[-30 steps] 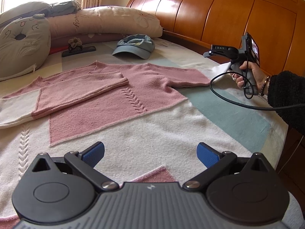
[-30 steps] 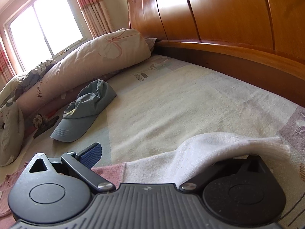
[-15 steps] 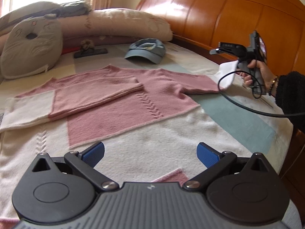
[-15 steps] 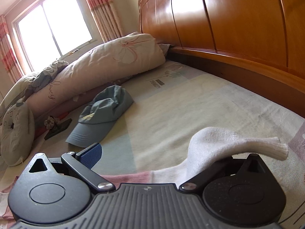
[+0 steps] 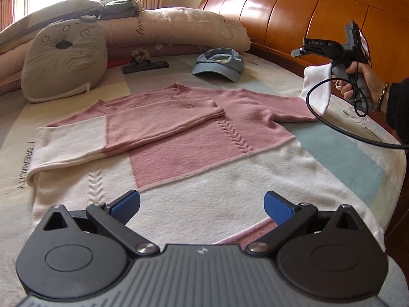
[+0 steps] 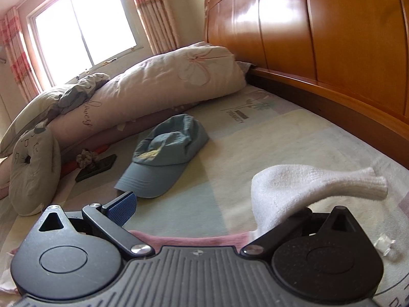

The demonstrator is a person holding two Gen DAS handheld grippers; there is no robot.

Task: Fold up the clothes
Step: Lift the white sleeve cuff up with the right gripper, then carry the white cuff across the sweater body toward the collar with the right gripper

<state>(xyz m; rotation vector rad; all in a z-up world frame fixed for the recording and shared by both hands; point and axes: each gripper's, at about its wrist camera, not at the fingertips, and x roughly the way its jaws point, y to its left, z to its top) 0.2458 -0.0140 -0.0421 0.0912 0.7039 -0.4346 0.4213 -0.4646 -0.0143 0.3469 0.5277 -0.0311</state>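
A wide bed (image 5: 340, 151) with a patchwork-print sheet fills the room, backed by a glossy wooden headboard (image 5: 286, 12) and, at eleven o'clock, a bright window (image 6: 84, 30) with pink-striped curtains (image 6: 150, 7). Rolled bedding (image 6: 163, 81) and a grey cat-face cushion (image 5: 64, 58) lie along the far edge, with a blue cap (image 5: 219, 62) and a dark phone (image 5: 145, 67) on the sheet in front of them.

The pink-and-cream sweater (image 5: 191, 148) lies flat across the middle of the bed, one sleeve folded over its chest. The left gripper (image 5: 202, 204) hovers above the hem with its blue pads spread wide, holding nothing.

Only the left camera shows the whole garment and, at two o'clock, a hand (image 5: 358, 81) with the right gripper (image 5: 301, 51) lifting the other sleeve's cream cuff (image 5: 317, 87) off the bed. The right camera shows the cuff draped over one finger, its end sticking out toward three o'clock; the left pad (image 6: 121, 208) stands apart, so I cannot tell whether it is truly pinched.
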